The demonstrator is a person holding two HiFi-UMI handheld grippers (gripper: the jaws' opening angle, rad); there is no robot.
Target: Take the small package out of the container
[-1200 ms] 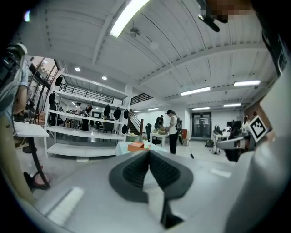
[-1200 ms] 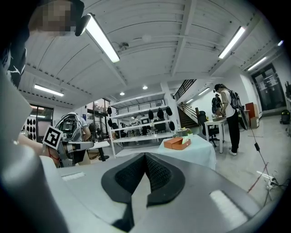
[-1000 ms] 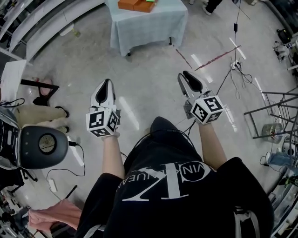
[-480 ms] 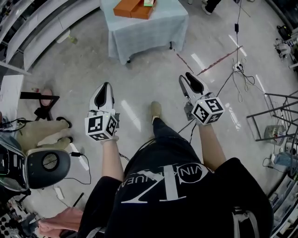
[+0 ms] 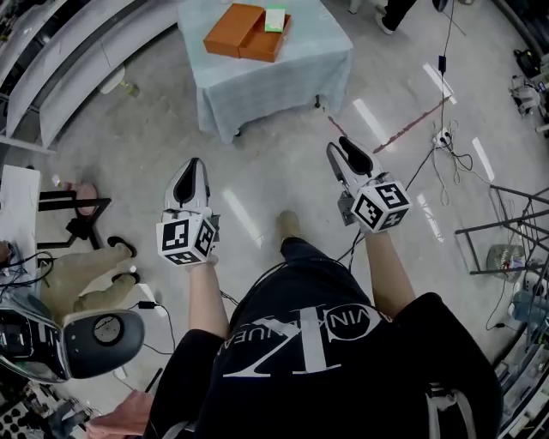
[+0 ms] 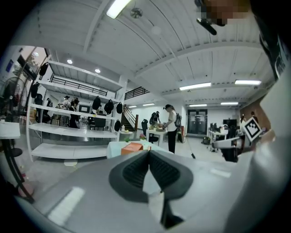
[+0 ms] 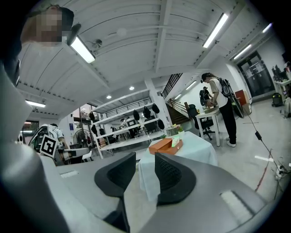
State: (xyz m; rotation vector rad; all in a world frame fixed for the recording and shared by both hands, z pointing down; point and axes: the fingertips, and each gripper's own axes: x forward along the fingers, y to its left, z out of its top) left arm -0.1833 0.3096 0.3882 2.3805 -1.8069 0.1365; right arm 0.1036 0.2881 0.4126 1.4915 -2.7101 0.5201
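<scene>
The polished grey floor [image 5: 257, 163] is gleaming glossily under the ceiling lights, while a pale, softly creased tablecloth [image 5: 283, 81] is hanging matt. The orange box [image 5: 244, 33] is looking like matt cardboard. My left gripper [image 5: 194, 163] is showing smooth plastic and ribbed black pads [image 6: 132, 173]; my shirt [image 5: 326, 377] is plain black cloth.

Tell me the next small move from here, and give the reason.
Probably step closer to the table: the orange container with the small package sits on it, well beyond both grippers. The right gripper has just been opening its fingers, with nothing between them; the left gripper has its fingers together. Neither seems within reach yet.
</scene>
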